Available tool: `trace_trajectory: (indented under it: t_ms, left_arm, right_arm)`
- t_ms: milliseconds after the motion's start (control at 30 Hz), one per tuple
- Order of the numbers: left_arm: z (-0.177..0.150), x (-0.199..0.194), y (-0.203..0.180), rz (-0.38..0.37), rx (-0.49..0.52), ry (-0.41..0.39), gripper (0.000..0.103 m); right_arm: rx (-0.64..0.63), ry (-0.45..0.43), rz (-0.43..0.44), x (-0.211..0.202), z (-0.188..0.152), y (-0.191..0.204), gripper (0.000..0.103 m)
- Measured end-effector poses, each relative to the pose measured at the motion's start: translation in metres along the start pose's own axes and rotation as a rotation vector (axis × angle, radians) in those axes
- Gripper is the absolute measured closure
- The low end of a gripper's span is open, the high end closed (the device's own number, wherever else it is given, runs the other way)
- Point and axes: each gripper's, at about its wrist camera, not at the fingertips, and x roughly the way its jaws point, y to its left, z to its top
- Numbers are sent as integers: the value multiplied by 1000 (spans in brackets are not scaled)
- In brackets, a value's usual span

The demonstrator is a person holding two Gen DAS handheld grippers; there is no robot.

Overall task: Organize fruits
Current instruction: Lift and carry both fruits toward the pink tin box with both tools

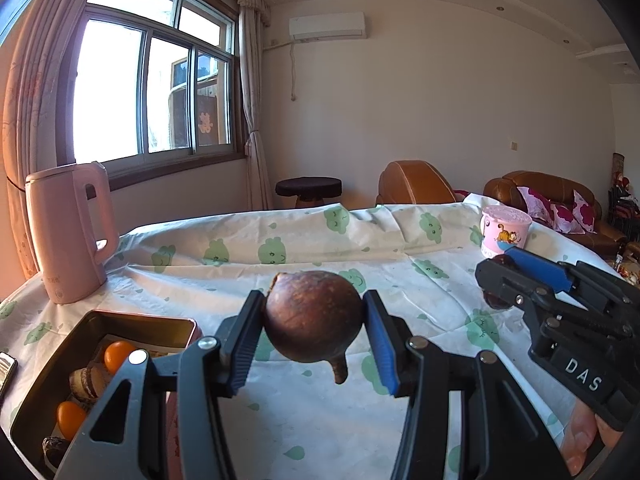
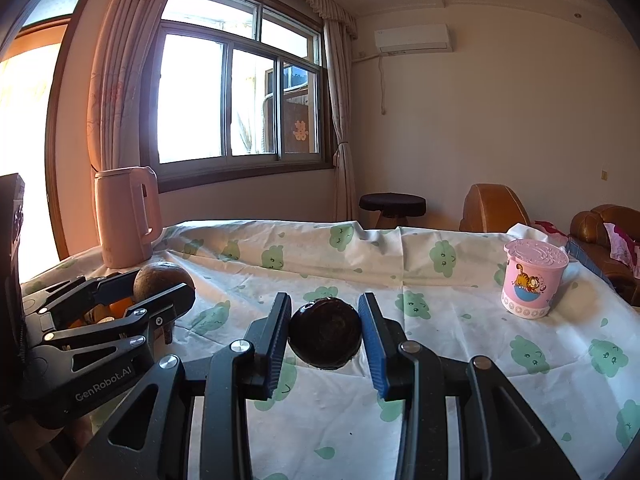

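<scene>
Fruit was in both your tools. Your left gripper (image 1: 314,334) was clamped on a round brown fruit (image 1: 312,316), lifted above the table (image 1: 400,360) near its left edge, just beside the metal box (image 1: 48,392) with orange fruits (image 1: 118,354). Your right gripper (image 2: 325,336) was clamped on a dark flat fruit (image 2: 326,334), toward the middle of the table. A pink kettle (image 1: 66,232) stood at the far left corner.

Two grippers, left (image 1: 314,326) centre frame, right (image 2: 324,332) centre frame, two brown fruits (image 1: 313,316) (image 2: 326,334), two orange fruits (image 1: 118,354) in one tin (image 1: 160,326) lower left, one pink kettle (image 1: 66,232) left, one pink cup (image 2: 534,278) right, one stool (image 2: 392,204).
</scene>
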Motion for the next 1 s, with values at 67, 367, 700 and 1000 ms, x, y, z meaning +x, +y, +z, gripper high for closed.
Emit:
trace_trajectory:
  t_ms: [67, 367, 700, 1000]
  left_arm:
    - [0, -1, 0, 0, 0, -2, 51]
    - [0, -8, -1, 12, 0, -33, 51]
    - [-1, -12, 2, 25, -15, -55, 51]
    - [-2, -18, -3, 47, 9, -76, 51]
  right_arm:
    - [0, -5, -1, -1, 0, 0, 66]
    - [-4, -24, -7, -7, 0, 1, 66]
    - [-4, -43, -10, -10, 1, 2, 66]
    - [0, -58, -8, -14, 1, 3, 66]
